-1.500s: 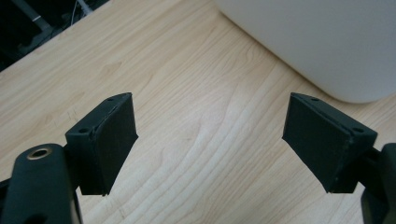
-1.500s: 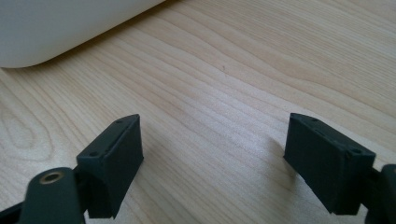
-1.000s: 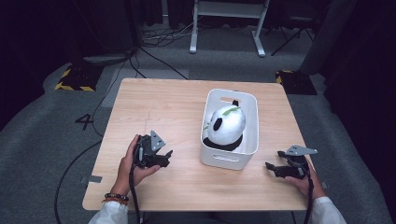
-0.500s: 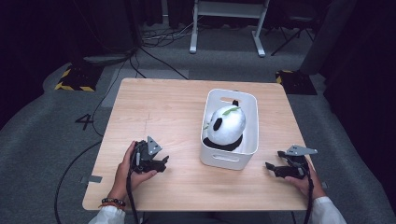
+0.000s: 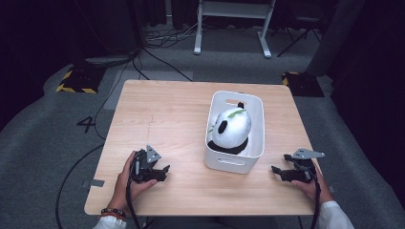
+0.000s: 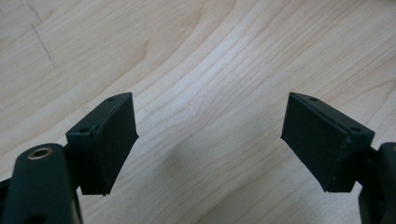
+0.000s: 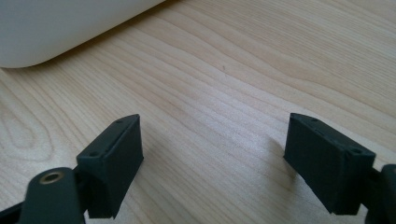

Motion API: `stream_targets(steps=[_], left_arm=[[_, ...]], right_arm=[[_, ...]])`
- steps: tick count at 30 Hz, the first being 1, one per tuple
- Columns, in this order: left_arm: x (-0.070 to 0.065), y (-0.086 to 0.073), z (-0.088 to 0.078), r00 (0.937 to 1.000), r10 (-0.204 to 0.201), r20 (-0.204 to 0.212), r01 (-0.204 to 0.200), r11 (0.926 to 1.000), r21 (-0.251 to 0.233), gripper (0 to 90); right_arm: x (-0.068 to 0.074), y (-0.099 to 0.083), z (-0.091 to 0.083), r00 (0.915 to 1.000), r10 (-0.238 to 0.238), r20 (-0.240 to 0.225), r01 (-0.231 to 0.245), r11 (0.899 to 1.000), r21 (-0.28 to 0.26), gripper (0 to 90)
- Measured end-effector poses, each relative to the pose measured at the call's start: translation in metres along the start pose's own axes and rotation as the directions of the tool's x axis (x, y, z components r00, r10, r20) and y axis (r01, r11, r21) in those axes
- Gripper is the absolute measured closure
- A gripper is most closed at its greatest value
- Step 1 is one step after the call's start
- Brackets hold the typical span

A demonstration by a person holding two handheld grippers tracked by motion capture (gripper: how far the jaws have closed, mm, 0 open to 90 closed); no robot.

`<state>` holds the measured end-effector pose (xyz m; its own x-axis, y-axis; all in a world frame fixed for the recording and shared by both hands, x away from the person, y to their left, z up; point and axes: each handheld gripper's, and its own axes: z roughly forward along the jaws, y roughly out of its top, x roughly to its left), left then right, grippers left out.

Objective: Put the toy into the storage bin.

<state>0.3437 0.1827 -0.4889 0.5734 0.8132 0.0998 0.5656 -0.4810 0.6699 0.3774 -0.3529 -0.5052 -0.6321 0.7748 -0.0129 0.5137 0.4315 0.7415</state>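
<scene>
Plush panda (image 5: 231, 131): soft, light, squashes; sits in white bin (image 5: 257, 125).
Grab: your pick, probably the rounded back.
Left gripper (image 5: 162, 171): jaws apart, empty.
Right gripper (image 5: 277, 171): same.

Seen from above: wooden table (image 5: 162, 114) on grey carpet, white bin (image 5: 253, 157) right of centre holding a black-and-white panda plush (image 5: 231, 130) with a green leaf on top. Left gripper (image 5: 162, 171) near the front edge, jaws apart, pointing toward the bin. Right gripper (image 5: 278, 171) at the front right corner, jaws apart, just beside the bin.
</scene>
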Motion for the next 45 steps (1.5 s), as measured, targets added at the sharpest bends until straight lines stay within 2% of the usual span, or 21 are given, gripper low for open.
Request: stream_targets(steps=[10,13,15,16,31,45], left_arm=[[0.003,-0.015,-0.001,0.9983,-0.051,0.029,0.051,0.9987,0.007,18.1],[0.004,-0.02,-0.002,0.9951,-0.082,0.056,0.082,0.9966,-0.005,17.6],[0.006,-0.022,-0.002,0.9947,-0.088,0.053,0.088,0.9961,-0.003,17.0],[0.006,-0.025,-0.001,0.9925,-0.104,0.063,0.105,0.9945,-0.005,16.3],[0.007,-0.033,-0.005,0.9895,-0.136,0.049,0.137,0.9904,-0.018,15.3],[0.007,-0.033,-0.005,0.9895,-0.136,0.049,0.137,0.9904,-0.018,15.2]], right_arm=[[0.0,0.0,0.0,1.0,0.0,0.0,0.0,1.0,0.0,18.9],[0.0,0.0,0.0,1.0,0.001,0.0,-0.001,1.0,0.0,18.9],[0.0,0.0,0.0,1.0,0.0,0.0,0.0,1.0,0.0,18.9],[0.0,0.0,0.0,1.0,0.001,0.0,-0.001,1.0,0.0,18.9],[0.0,0.0,0.0,1.0,0.0,0.0,0.0,1.0,0.0,18.9],[0.0,0.0,0.0,1.0,-0.001,0.001,0.001,1.0,-0.001,18.8]])
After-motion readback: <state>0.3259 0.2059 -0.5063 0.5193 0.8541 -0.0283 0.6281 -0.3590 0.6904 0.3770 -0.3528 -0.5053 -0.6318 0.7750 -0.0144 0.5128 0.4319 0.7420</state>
